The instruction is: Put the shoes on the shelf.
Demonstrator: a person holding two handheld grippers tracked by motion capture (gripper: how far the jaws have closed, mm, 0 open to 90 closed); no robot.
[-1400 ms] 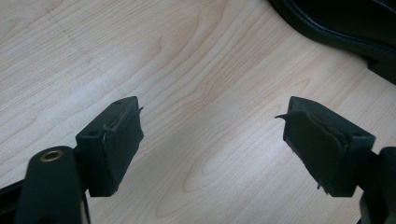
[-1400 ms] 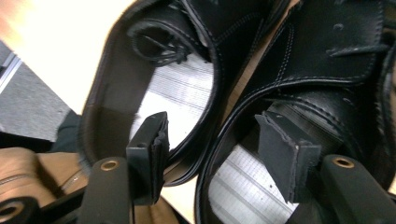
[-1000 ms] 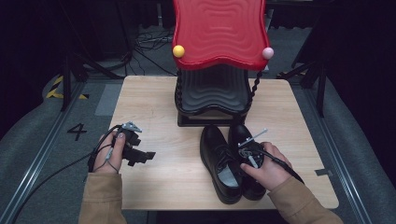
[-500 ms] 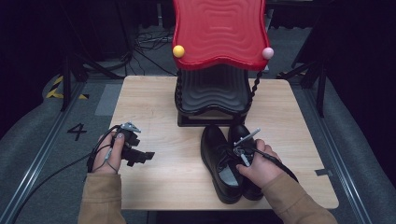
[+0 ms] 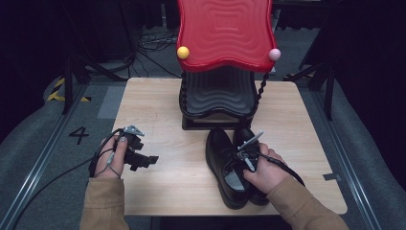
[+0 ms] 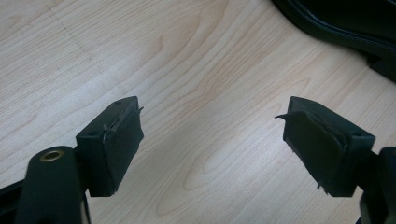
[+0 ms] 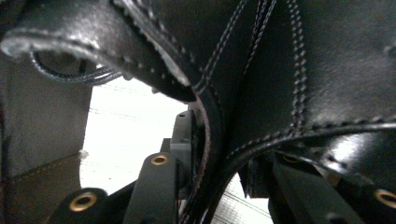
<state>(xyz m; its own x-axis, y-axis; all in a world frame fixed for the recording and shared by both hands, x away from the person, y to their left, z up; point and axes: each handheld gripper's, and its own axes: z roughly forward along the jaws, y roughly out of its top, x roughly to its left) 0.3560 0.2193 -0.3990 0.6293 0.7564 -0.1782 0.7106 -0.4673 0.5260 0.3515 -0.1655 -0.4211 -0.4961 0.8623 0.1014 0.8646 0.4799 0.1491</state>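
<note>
Right gripper jaws closing, buried among black shoes, pad contact unclear

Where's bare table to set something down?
Free: the wood between the left gripper and the black shoes, plus the table strip left of the red stand. Crowded: around the shoes, where the right gripper works.

Glossy black stitched leather shoes stand on a smooth pale wood tabletop; glossy red plastic shelf at upper centre.

Tan sleeves, black cabled grippers
</note>
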